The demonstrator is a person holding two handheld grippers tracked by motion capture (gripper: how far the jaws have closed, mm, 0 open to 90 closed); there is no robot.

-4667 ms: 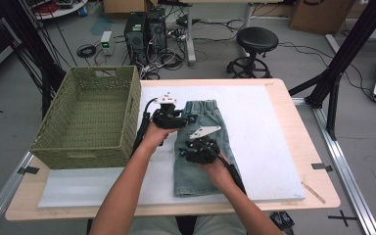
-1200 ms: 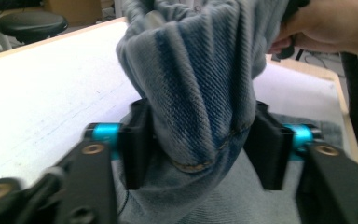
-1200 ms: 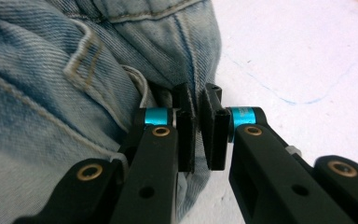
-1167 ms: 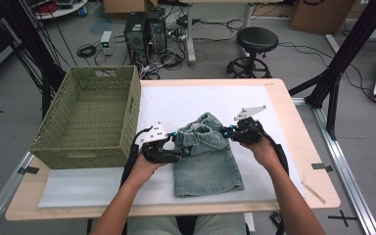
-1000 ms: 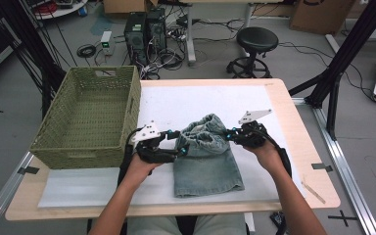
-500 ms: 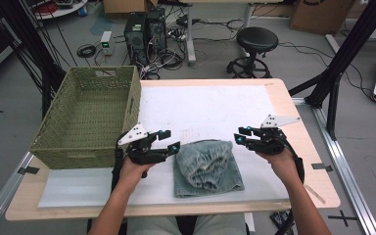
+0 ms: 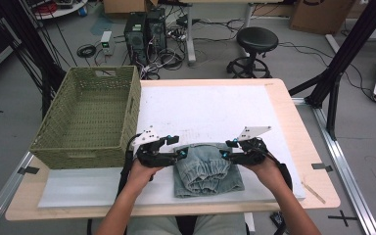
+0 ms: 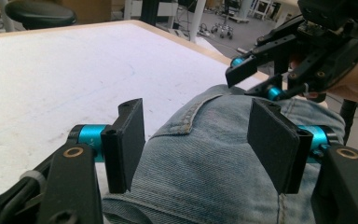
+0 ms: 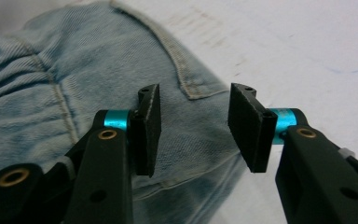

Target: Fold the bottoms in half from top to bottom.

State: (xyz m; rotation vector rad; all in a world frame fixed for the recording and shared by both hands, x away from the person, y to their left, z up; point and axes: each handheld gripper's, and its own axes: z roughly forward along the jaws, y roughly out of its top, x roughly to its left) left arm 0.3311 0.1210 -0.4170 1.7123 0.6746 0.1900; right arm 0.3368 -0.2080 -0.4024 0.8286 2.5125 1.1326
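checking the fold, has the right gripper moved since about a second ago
Yes. The right gripper let go of the denim shorts, jaws just opening, and moved toward the table's near edge.

A: Report the left tool (image 7: 180, 154) pose.

B: Lower centre-left of the high view. The left hand (image 7: 142, 169) grips its body from below; the forearm enters from the bottom edge. The tool lies near level and points toward frame right. In the left gripper view its jaws stand wide apart, pads pressing on nothing.

A: And the right tool (image 7: 224, 154)?

B: Lower centre-right of the high view, mirrored and pointing toward frame left. The right hand (image 7: 267, 169) holds it, forearm rising from the bottom edge. Its jaws have just been opening; in the right gripper view a clear gap separates the pads, and nothing is clamped between them.
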